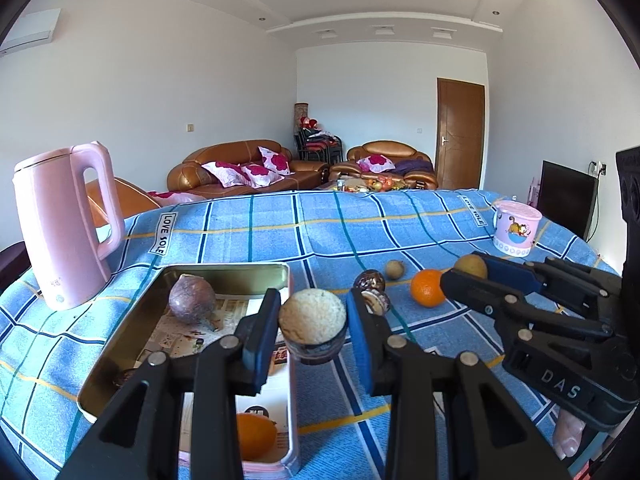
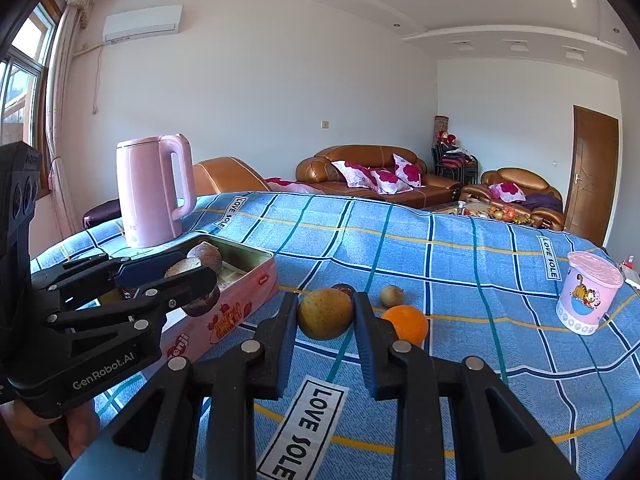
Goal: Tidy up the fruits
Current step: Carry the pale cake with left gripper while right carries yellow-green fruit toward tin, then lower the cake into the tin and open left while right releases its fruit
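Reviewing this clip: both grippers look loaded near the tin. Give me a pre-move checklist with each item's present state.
1. Left gripper shut on the half fruit, pale cut face toward the camera: ok.
2. Right gripper shut on the yellow-brown fruit: ok.
3. Pink tin open, bare floor left beside the purple fruit and the orange inside: ok.
4. Half fruit over the tin's right rim, not yet clearly inside: not ok.
5. Loose orange, small brown fruit and dark halves on the cloth: not ok.
6. Grip firmness on either fruit: cannot tell.
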